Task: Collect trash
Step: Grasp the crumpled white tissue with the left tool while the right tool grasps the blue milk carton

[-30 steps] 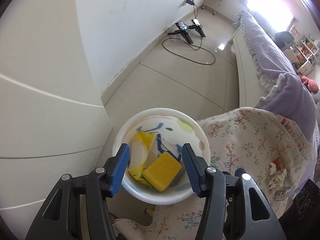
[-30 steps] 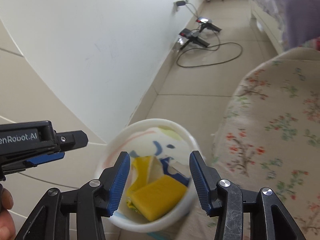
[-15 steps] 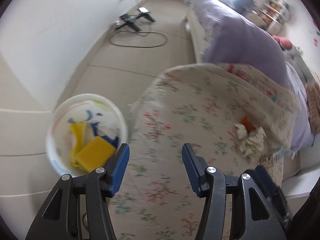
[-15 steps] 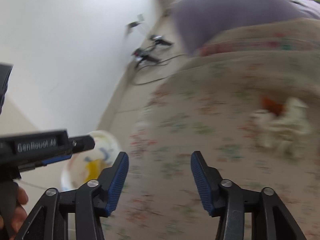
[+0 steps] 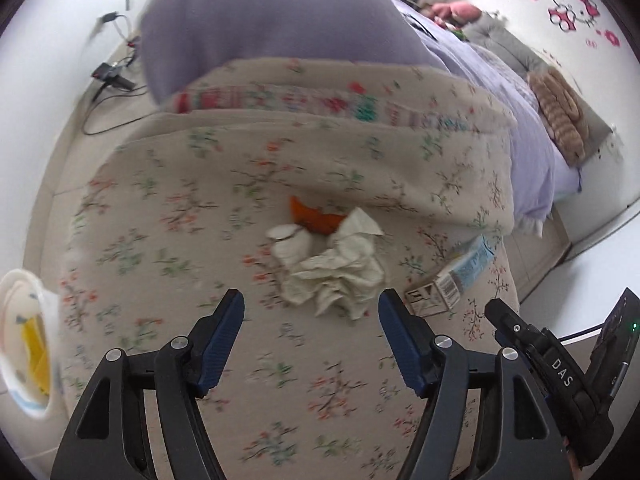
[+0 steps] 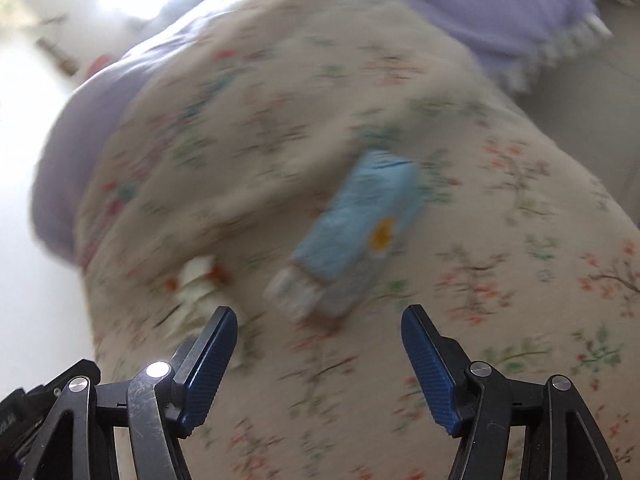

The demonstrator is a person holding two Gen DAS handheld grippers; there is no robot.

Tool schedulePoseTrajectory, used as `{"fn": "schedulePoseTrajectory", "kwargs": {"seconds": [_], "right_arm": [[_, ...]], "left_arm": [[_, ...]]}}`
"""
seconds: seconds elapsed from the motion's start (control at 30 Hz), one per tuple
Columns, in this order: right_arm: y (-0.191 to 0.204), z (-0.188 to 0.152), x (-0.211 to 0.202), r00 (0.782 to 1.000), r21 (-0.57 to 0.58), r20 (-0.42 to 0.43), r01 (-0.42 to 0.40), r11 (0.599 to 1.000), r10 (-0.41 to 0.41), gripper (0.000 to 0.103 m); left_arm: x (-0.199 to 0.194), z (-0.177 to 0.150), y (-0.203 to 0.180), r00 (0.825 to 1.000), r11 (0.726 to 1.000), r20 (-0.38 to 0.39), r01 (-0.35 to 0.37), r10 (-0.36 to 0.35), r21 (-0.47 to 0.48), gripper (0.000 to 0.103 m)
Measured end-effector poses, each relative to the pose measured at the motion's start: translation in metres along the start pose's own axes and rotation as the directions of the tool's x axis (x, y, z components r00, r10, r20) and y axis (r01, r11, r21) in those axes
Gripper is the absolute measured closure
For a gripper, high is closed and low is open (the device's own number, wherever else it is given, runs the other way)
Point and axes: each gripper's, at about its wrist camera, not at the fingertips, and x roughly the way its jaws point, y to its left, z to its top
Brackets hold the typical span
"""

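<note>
The left gripper [image 5: 311, 304] was pointed down over a floral quilt [image 5: 168, 216], its jaws opening with nothing between them. Just ahead of its tips, crumpled tissue [image 5: 340, 268] was seen lying on the quilt, touching a small white wad [image 5: 290, 242] and an orange scrap [image 5: 314, 218]. A flattened blue carton [image 5: 452, 276] was found to the right of the tissue, near the quilt's edge. A white bin [image 5: 20, 344] with yellow trash inside was seen at the far left, beside the quilt. Behind the quilt, a purple blanket [image 5: 272, 20] was piled.

The right gripper [image 6: 319, 322] was also being opened, empty, above the quilt [image 6: 500, 240]. In its blurred view the carton [image 6: 352, 232] lay just beyond the tips, untouched, and the tissue [image 6: 196, 280] was made out to its left.
</note>
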Motion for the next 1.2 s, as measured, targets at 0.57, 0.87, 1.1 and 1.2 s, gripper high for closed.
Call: {"fn": "schedulePoseTrajectory", "kwargs": {"seconds": [0.57, 0.87, 1.1, 1.2], "right_arm": [[-0.031, 0.035, 0.052, 1.000, 0.123, -0.017, -0.006, 0.992, 0.008, 0.026], [-0.029, 0.042, 0.069, 0.999, 0.143, -0.020, -0.036, 0.989, 0.039, 0.025], [-0.014, 0.042, 0.088, 0.997, 0.082, -0.072, -0.014, 0.997, 0.019, 0.025], [-0.012, 0.036, 0.090, 0.997, 0.055, -0.081, 0.007, 0.998, -0.003, 0.032]], "left_arm": [[0.091, 0.012, -0.039, 0.991, 0.988, -0.044, -0.123, 0.128, 0.097, 0.076], [0.055, 0.008, -0.023, 1.000, 0.998, -0.007, -0.018, 0.018, 0.068, 0.081], [0.010, 0.003, 0.001, 0.999, 0.998, 0.027, 0.045, -0.045, 0.035, 0.081], [-0.002, 0.002, 0.012, 0.997, 0.998, 0.040, 0.058, -0.059, 0.016, 0.081]]}}
